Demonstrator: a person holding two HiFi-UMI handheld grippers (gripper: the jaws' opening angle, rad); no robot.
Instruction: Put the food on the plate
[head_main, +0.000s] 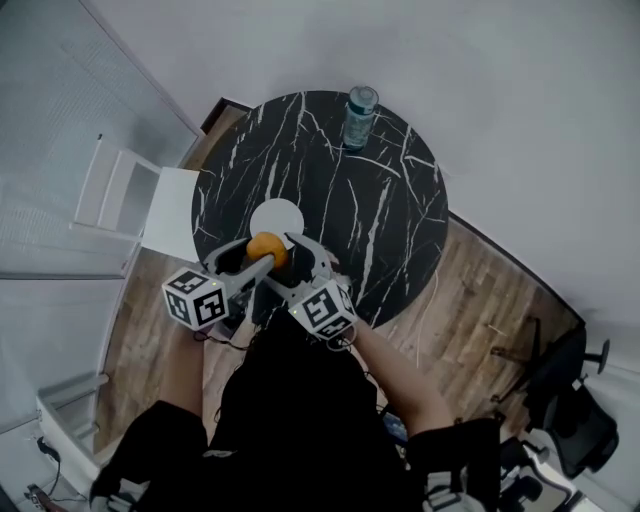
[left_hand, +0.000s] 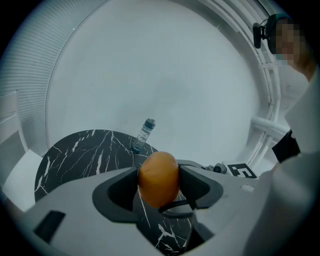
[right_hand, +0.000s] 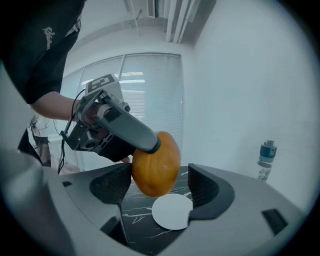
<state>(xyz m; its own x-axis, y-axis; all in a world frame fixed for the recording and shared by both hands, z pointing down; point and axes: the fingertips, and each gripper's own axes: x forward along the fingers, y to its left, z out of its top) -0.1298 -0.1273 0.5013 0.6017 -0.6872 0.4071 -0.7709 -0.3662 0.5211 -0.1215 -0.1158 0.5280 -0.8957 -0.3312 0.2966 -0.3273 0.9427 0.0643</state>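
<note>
An orange, rounded piece of food hangs above the near edge of the round black marble table. My left gripper is shut on the food, with a pad pressed against each side. The small white plate lies on the table just beyond it. My right gripper stands open beside the left one. In the right gripper view the food sits in front of its gap, nearer the left pad, with the plate showing below.
A clear water bottle stands at the table's far edge. A white chair is to the table's left, and a black office chair stands on the wood floor at the lower right. White walls close in behind the table.
</note>
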